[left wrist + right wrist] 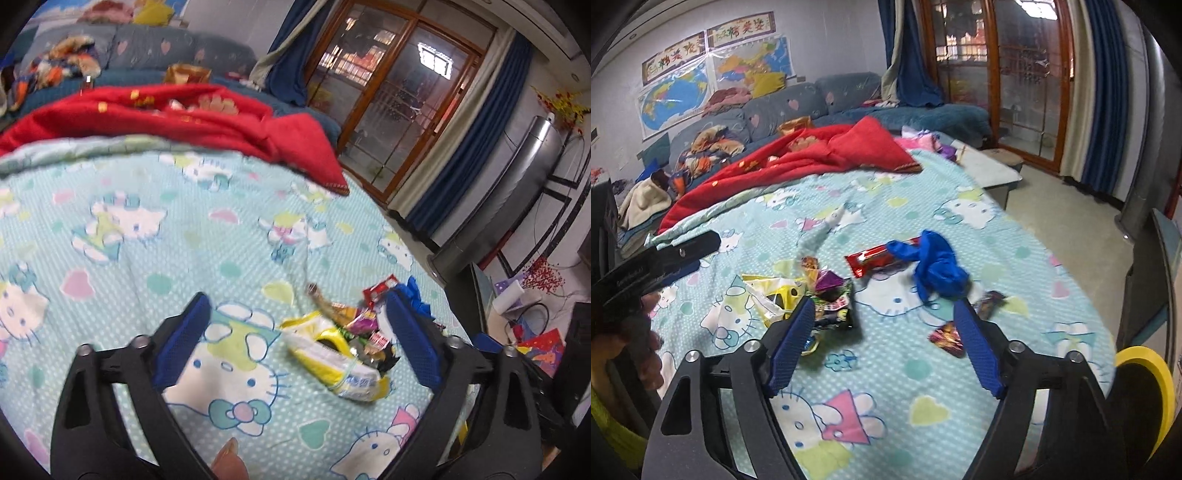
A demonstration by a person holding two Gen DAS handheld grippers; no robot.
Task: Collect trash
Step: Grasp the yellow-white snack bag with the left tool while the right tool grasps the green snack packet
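Overhead, both tongs, left (pixel 297 330) and right (pixel 884 326), gape wide above wrappers (pixel 827 295) on the bedsheet (pixel 923 369).

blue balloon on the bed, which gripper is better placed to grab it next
Right, probably. The blue balloon lies just ahead of the open right gripper, near its fingertips. From the left gripper, also open, it peeks out beyond the far finger, past the wrapper pile.

Even, fairly bright indoor light with a bluish cast. A ceiling lamp's reflection (pixel 436 61) glares in the far glass door (pixel 1027 81). Motion blur softens the red blanket (pixel 192 118). Fisheye bending and dark vignetting mark all edges; shadows are faint.
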